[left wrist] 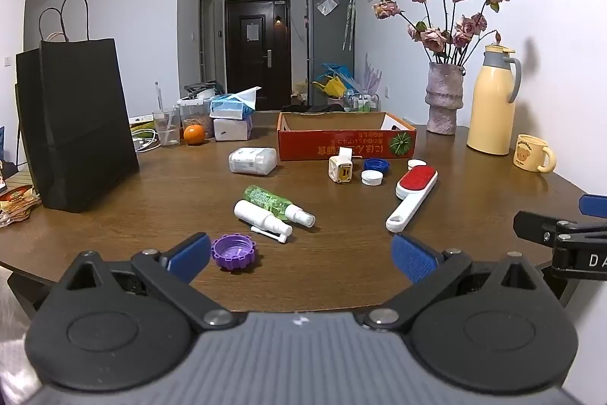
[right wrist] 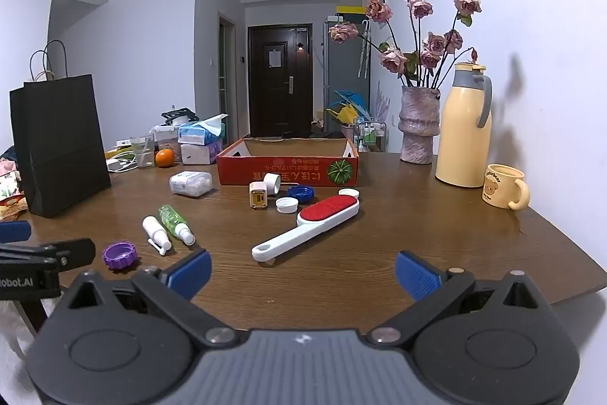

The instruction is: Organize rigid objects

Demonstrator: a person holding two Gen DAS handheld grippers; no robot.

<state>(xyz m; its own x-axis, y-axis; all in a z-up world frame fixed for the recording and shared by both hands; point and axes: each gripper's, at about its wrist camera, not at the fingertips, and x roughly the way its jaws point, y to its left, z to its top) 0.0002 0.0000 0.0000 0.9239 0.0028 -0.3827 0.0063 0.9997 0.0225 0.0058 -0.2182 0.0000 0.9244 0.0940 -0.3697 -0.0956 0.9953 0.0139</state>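
Loose items lie on the brown wooden table (left wrist: 341,268): a purple cap (left wrist: 234,250), a white spray bottle (left wrist: 261,218), a green spray bottle (left wrist: 276,205), a white-and-red lint brush (left wrist: 411,196), a white tub (left wrist: 252,160), a small cream adapter (left wrist: 340,170), and blue and white caps (left wrist: 375,165). An open red cardboard box (left wrist: 347,135) stands behind them. My left gripper (left wrist: 301,255) hovers open over the near edge, the purple cap just ahead of its left finger. My right gripper (right wrist: 302,274) is open too, with the lint brush (right wrist: 307,230) in front of it.
A black paper bag (left wrist: 76,124) stands at the left. Behind it sit a glass, an orange (left wrist: 194,134) and tissue boxes. On the right stand a vase of dried roses (left wrist: 444,97), a yellow jug (left wrist: 491,101) and a yellow mug (left wrist: 533,153). The right gripper's arm (left wrist: 561,241) shows at the left view's edge.
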